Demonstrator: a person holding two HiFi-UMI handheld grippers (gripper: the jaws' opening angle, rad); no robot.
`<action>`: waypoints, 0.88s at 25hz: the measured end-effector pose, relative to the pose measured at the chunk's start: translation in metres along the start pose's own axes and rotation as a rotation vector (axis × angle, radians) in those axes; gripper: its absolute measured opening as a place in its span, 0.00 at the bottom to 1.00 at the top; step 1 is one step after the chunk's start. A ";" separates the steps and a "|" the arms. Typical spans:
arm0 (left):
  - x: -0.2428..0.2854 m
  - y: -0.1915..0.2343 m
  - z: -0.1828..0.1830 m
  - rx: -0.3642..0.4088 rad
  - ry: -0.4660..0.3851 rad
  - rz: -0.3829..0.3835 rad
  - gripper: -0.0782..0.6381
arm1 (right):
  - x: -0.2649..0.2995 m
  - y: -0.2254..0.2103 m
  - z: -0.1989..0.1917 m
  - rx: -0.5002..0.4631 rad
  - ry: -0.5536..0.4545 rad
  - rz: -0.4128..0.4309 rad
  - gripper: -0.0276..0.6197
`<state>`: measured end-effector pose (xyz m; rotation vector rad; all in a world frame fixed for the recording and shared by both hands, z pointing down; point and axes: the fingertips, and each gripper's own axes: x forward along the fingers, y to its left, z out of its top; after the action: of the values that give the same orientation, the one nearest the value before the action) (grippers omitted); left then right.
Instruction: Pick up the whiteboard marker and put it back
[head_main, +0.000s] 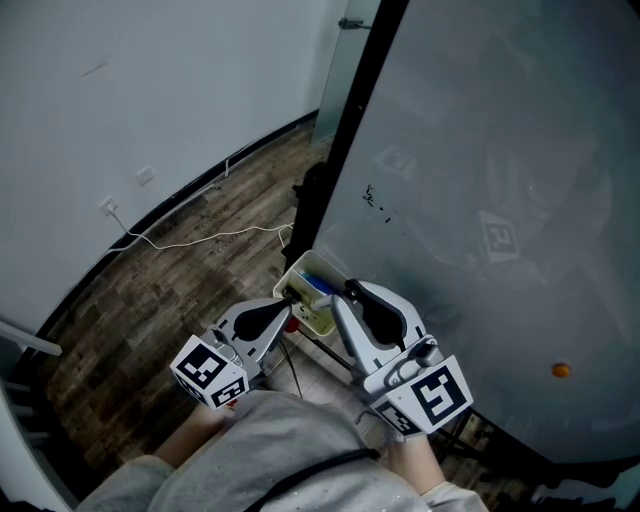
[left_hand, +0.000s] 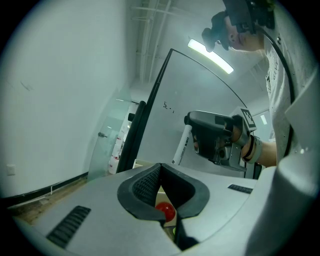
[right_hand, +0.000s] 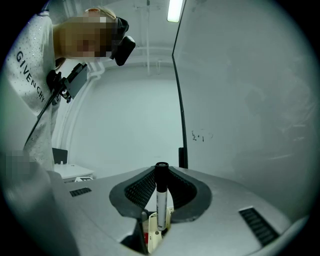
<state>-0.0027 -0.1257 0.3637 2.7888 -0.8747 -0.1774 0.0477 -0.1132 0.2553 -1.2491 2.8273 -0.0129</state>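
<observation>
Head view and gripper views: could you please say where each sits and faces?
Head view: on the head, facing steeply down at tray and whiteboard; left claw, right claw, shirt show.
Left gripper view: on left claw, facing up at whiteboard; right hand shows.
Right gripper view: on right claw, facing its gripped marker; shirt shows.
Both gripper views share the marker.

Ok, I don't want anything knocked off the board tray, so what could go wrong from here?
The black-capped white marker is clamped in the right gripper near one end only, so its long free body might swing or slip on the way in. The small pale tray already holds a blue item and a red one, which the marker could catch on. The left gripper, jaws together, sits right beside the tray and could be bumped.
</observation>
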 end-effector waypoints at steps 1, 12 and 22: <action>0.000 0.000 0.000 0.000 0.000 0.000 0.13 | 0.000 0.000 0.000 0.001 0.000 0.000 0.17; -0.002 0.002 -0.002 -0.003 0.005 0.001 0.13 | 0.003 0.001 -0.003 0.005 0.005 0.002 0.17; -0.002 0.003 -0.002 -0.014 -0.002 0.003 0.13 | 0.002 -0.003 -0.009 0.020 0.022 -0.004 0.17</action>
<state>-0.0056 -0.1265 0.3662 2.7743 -0.8748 -0.1848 0.0483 -0.1167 0.2645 -1.2592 2.8361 -0.0550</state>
